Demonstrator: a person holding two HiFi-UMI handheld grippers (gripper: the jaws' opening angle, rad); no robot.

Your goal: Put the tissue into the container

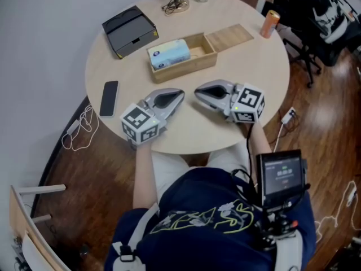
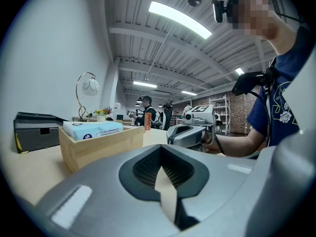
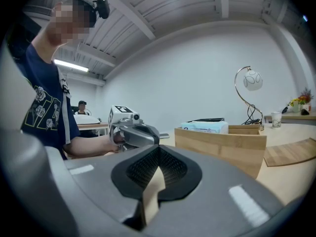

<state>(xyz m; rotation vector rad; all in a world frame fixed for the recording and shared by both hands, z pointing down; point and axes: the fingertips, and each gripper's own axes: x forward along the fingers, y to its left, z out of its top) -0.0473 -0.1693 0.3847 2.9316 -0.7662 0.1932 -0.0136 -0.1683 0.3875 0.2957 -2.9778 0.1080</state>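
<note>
A round table seen from above. A black box, a phone, an orange can and a loose wooden lid surround the open wooden container. The tissue pack lies inside its left end, lower part hidden by the wall. Nearer the person, apart from the container, the left gripper and right gripper face each other, both clenched and empty.

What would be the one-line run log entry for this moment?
tissue pack: inside wooden box | lid: off, beside box | left hand-held gripper: shut, empty | right hand-held gripper: shut, empty
</note>
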